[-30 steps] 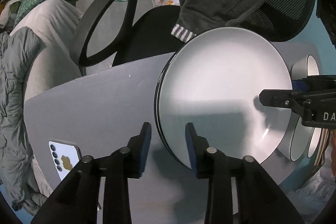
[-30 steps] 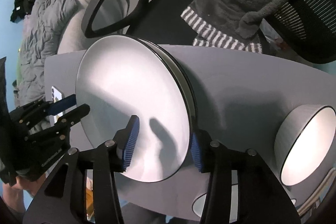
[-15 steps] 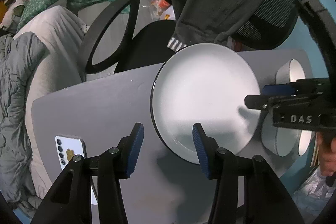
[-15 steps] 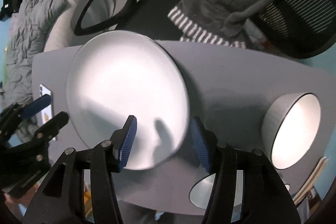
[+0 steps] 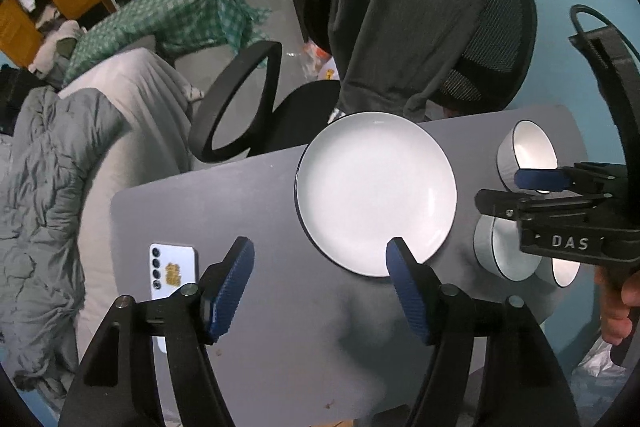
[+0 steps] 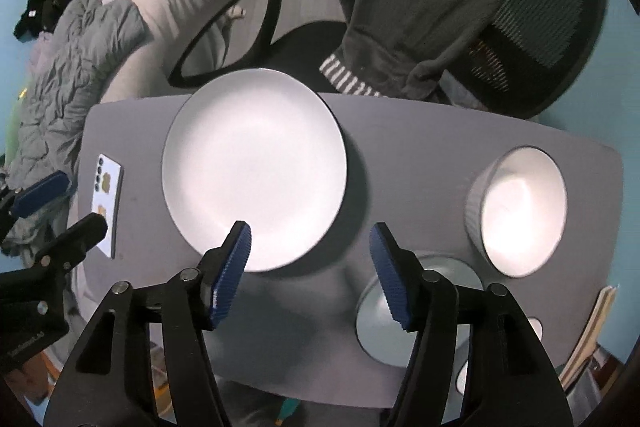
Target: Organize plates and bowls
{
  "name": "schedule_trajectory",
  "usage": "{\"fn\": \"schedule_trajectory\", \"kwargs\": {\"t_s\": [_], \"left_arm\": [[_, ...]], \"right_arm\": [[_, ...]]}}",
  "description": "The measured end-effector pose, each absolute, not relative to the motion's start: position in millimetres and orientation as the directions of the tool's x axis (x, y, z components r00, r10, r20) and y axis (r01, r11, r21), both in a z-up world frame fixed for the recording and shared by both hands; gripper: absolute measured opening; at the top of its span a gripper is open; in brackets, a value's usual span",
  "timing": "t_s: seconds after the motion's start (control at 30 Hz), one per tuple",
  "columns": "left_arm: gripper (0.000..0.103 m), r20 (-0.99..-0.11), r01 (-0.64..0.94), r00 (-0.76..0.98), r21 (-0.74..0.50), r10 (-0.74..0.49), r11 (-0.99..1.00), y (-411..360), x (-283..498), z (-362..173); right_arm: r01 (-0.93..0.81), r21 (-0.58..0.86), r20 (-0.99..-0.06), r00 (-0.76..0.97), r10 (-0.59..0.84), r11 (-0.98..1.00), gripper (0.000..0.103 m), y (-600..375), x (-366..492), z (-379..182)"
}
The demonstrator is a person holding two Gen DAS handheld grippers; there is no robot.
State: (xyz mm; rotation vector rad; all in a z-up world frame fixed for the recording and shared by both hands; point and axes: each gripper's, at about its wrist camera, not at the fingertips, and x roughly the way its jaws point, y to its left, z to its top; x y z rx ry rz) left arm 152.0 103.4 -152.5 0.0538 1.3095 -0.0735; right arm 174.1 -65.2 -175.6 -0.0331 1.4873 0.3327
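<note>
Surface: grey rectangular tabletop (image 5: 280, 327), black office chair (image 5: 496, 39) behind.
Plate: round white black-rimmed plate (image 5: 376, 193), lying flat mid-table; a second ago tilted, clamped.
Left gripper (image 5: 320, 279): fingers now spread, empty, raised.
Right gripper (image 6: 310, 269): likewise released, spread wide.
Bowls: white ribbed bowls (image 6: 516, 211) at right edge, unmoved.

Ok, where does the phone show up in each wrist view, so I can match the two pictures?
Left wrist: the phone lies lower left on the grey table, just beyond the left gripper, left of the plate.
Right wrist: the phone sits at the far left table edge, left of the plate.
Shared landmark: the white plate, with the phone on its left in both views.
</note>
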Motion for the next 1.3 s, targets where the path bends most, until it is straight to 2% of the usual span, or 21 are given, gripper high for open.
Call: {"fn": "schedule_trajectory", "kwargs": {"t_s": [0.13, 0.2, 0.53, 0.83, 1.3], "left_arm": [[0.072, -0.963, 0.077, 0.270, 0.013, -0.008, 0.997, 102, 138, -140], [0.077, -0.961, 0.076, 0.277, 0.012, -0.009, 0.997, 101, 133, -134], [0.078, -0.942, 0.092, 0.334, 0.004, -0.027, 0.996, 91, 106, -102], [0.080, -0.919, 0.168, 0.391, 0.015, -0.053, 0.986, 67, 91, -79], [0.080, -0.929, 0.295, 0.345, -0.029, -0.134, 0.955, 18, 86, -84]], "right_arm": [[-0.215, 0.189, -0.973, 0.087, 0.212, 0.958, 0.066, -75, 161, -160], [-0.203, 0.194, -0.970, 0.103, 0.218, 0.960, 0.066, -79, 155, -153], [-0.155, 0.178, -0.960, 0.190, 0.206, 0.972, 0.068, -103, 114, -130], [-0.051, 0.198, -0.955, 0.213, 0.205, 0.979, 0.068, -132, 82, -125], [0.071, 0.204, -0.949, 0.258, 0.180, 0.976, 0.068, -179, 49, -109]]}}
